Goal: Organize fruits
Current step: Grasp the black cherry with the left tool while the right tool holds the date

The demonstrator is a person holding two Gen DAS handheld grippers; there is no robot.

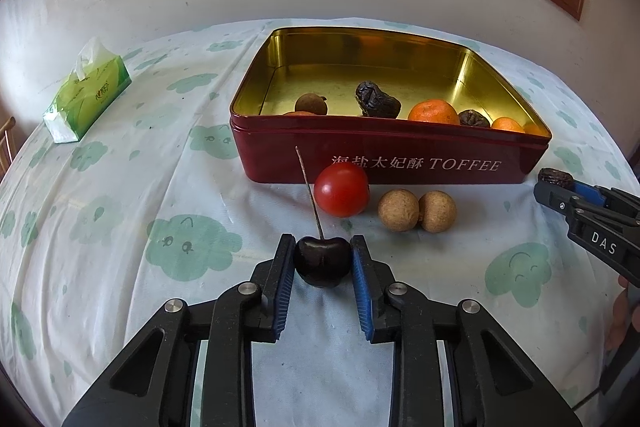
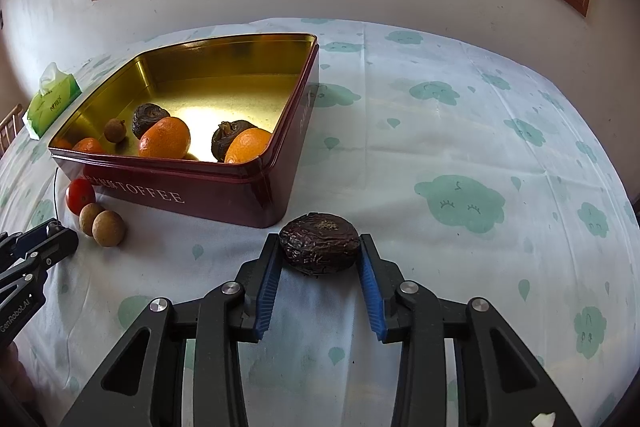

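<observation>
on cloud cloth, left gripper pinches cherry, right gripper pinches wrinkly fruit; lift gently into tin

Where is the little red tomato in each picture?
Left wrist view: the tomato sits in the middle, on the cloth just in front of the red TOFFEE tin, left of two round brown fruits.
Right wrist view: the tomato is far at the left edge, by the tin's near left corner.
Shared landmark: the red TOFFEE tin, with the two brown fruits beside the tomato.
</observation>
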